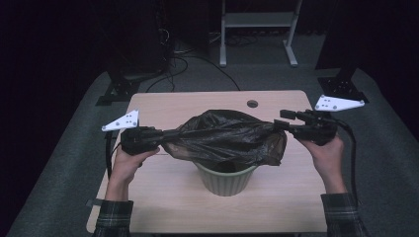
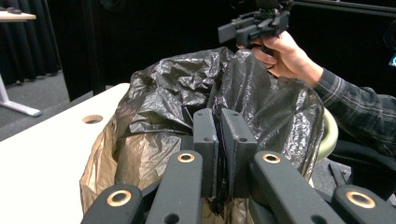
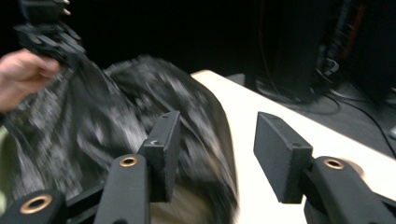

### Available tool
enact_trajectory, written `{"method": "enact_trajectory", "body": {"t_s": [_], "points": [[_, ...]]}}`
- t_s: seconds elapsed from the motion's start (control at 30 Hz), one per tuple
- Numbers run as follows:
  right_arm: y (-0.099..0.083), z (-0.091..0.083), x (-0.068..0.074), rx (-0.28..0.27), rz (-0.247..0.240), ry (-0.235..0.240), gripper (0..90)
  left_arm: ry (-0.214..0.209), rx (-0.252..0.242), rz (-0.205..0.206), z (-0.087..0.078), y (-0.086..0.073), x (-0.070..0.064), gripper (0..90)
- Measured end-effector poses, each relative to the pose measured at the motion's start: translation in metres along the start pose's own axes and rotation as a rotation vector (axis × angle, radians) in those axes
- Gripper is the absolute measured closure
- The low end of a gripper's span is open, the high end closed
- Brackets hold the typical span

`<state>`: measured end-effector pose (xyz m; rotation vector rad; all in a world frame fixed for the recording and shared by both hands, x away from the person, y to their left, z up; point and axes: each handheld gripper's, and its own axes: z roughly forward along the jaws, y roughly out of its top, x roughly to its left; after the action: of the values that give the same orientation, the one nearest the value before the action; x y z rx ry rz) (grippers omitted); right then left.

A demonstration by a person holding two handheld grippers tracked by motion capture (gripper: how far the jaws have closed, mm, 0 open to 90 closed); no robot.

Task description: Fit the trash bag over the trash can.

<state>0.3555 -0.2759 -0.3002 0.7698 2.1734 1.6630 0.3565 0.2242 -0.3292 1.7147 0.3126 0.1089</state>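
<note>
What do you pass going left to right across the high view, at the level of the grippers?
Left gripper → black bag, stretched over the green bin → right gripper, with the right hand holding it.

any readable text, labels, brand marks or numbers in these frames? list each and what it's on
None: no words, labels, brands or numbers can be read in these frames.
black bag: plain crinkled plastic, no print.
green bin: plain ribbed wall, no marking.
left tongs, shut on the bag: bare black pads, only screws and brass rivets.
right tongs: open, unmarked; that view is blurred.
table: plain wood top.
</note>
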Motion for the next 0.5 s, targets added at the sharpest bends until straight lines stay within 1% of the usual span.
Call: {"method": "enact_trajectory", "body": {"t_s": [0.07, 0.13, 0.17, 0.2, 0.23, 0.27, 0.3, 0.33, 0.37, 0.4, 0.43, 0.5], "points": [[0.008, 0.009, 0.003, 0.004, -0.021, 0.022, 48.9, -0.005, 0.004, 0.002, 0.001, 0.000, 0.000, 84.4], [0.016, 0.025, 0.008, 0.037, -0.044, 0.050, 49.0, -0.010, 0.004, 0.003, 0.003, 0.000, 0.000, 84.8], [0.019, 0.036, 0.010, 0.065, -0.056, 0.066, 49.7, -0.012, 0.003, 0.003, 0.003, 0.000, -0.001, 85.3], [0.020, 0.045, 0.012, 0.092, -0.064, 0.084, 52.5, -0.015, 0.004, 0.003, 0.003, 0.000, -0.001, 86.0], [0.021, 0.052, 0.013, 0.115, -0.074, 0.090, 53.4, -0.020, 0.004, 0.006, 0.004, 0.000, -0.001, 86.5], [0.021, 0.062, 0.013, 0.145, -0.087, 0.087, 58.1, -0.023, 0.004, 0.006, 0.005, 0.000, -0.001, 87.5], [0.021, 0.068, 0.013, 0.166, -0.090, 0.097, 68.5, -0.024, 0.005, 0.006, 0.005, 0.000, -0.002, 88.5], [0.021, 0.071, 0.012, 0.177, -0.097, 0.099, 77.4, -0.030, 0.004, 0.003, 0.006, 0.000, -0.002, 89.2], [0.021, 0.075, 0.011, 0.181, -0.101, 0.091, 84.2, -0.037, 0.007, 0.005, 0.006, 0.000, -0.002, 89.4], [0.021, 0.078, 0.009, 0.180, -0.096, 0.082, 89.9, -0.042, 0.012, 0.007, 0.007, 0.000, -0.003, 89.6], [0.021, 0.079, 0.006, 0.175, -0.090, 0.074, 89.9, -0.050, 0.017, 0.010, 0.008, 0.000, -0.003, 89.6], [0.022, 0.080, -0.003, 0.160, -0.058, 0.042, 90.0, -0.056, 0.025, 0.013, 0.008, -0.001, -0.004, 89.7]]}}
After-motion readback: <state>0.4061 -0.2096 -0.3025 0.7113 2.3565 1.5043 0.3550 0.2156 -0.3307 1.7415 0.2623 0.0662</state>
